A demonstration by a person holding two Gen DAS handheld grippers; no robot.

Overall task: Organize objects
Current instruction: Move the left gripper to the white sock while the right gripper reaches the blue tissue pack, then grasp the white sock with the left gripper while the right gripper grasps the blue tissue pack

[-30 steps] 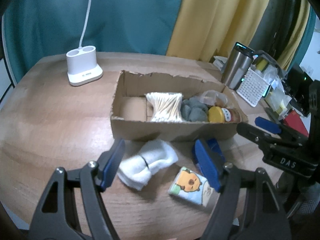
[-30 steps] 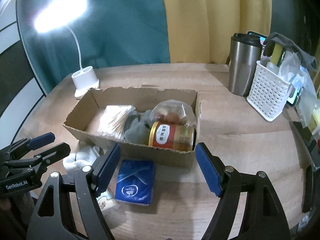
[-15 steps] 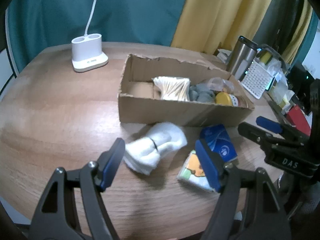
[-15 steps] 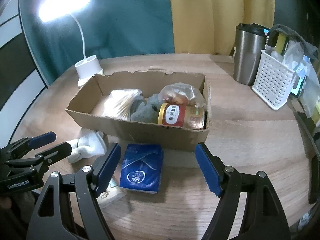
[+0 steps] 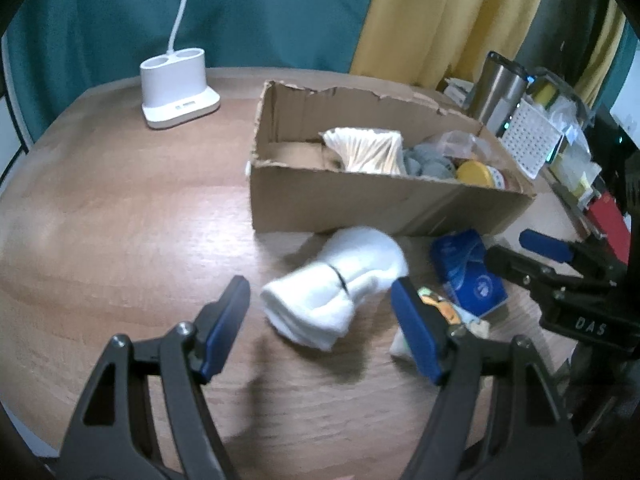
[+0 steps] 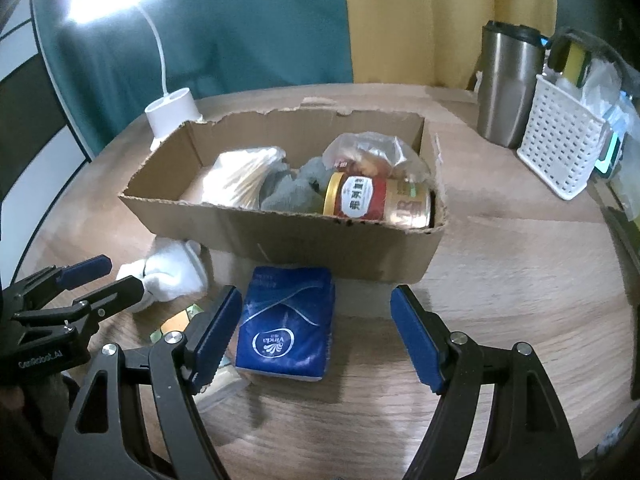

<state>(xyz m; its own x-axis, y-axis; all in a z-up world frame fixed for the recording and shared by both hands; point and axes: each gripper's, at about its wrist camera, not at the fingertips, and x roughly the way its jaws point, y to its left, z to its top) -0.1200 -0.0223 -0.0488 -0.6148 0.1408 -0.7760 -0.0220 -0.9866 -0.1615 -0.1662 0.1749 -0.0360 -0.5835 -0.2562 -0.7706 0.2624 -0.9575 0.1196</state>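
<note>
Cardboard, torn ragged along its rim, forms the open box (image 6: 304, 240) on the wooden surface (image 5: 100, 220) in front of you. Inside lie a bundle of pale cotton swabs (image 5: 366, 150), a grey cloth (image 6: 292, 192), a crinkled clear bag (image 6: 372, 152) and a yellow-lidded jar (image 6: 378, 200) on its side with a red label.

Just in front of the box, on the surface, sit a rolled pair of white socks (image 5: 336, 284), a blue tissue pack (image 6: 288, 320) with a white logo, and a small cartoon-printed pack (image 5: 444, 312), partly hidden.

Your left tool (image 5: 320, 320) is open and empty, its blue pads either side of the socks without touching them. Your right tool (image 6: 312, 332) is also open and empty, above the blue pack.

A white lamp base (image 5: 178, 82) stands to the box's far left; a steel tumbler (image 6: 508, 84) and white basket (image 6: 560, 148) stand to the right.
</note>
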